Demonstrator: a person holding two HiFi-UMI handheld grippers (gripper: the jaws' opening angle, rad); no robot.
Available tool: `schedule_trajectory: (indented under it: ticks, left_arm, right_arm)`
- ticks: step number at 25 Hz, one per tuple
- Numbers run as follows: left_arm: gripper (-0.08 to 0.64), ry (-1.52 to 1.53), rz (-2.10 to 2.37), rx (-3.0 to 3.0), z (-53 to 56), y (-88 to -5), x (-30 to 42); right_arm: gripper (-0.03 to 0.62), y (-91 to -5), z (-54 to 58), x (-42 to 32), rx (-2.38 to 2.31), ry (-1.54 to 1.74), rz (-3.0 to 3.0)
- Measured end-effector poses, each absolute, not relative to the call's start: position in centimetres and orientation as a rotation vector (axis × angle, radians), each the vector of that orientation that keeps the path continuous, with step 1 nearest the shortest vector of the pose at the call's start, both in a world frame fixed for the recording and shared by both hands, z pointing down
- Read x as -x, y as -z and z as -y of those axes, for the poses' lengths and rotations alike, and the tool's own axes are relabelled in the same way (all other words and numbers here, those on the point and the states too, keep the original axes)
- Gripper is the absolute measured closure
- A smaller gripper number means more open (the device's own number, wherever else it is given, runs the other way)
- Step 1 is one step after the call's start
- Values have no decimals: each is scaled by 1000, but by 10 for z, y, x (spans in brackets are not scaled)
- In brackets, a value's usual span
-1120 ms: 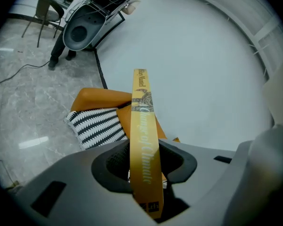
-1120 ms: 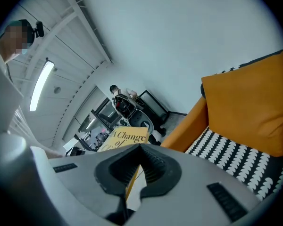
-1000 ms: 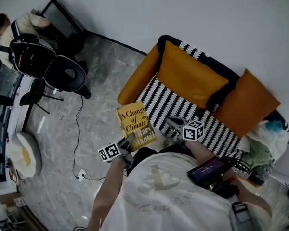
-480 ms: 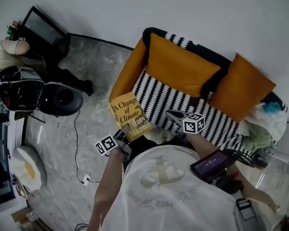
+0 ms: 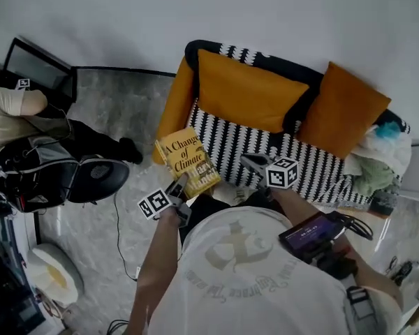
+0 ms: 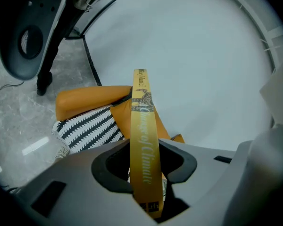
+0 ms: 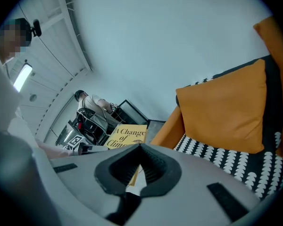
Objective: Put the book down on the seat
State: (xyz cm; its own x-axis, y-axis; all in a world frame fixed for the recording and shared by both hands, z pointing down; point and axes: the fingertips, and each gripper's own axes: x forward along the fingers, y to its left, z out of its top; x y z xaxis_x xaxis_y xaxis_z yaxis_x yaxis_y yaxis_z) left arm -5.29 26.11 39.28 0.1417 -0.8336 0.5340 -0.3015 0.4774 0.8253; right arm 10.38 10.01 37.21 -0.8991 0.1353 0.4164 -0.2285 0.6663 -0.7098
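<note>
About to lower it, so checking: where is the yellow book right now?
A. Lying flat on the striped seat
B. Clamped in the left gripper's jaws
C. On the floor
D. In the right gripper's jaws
B: the left gripper has its jaws closed on the yellow book, which is not yet laid on the striped seat.

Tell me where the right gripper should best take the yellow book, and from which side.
Probably the long page edge of the book, opposite the spine, coming from the person's right. The left gripper clamps the spine's lower end, and that free edge faces the right gripper. Pinch across the thin covers.
</note>
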Motion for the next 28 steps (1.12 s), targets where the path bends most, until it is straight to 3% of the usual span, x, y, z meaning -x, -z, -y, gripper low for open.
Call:
schedule_trajectory:
  ticks: [19,28]
  left_arm:
    - [413,193,1214,-1216,-163,-433,149]
    - [413,55,1135,-1286,-165,-452,177]
  right_arm:
    - [577,-378,-50,-44,-496,-1202,2407]
    - [577,-380,-68,-36,-691,-1202,2416]
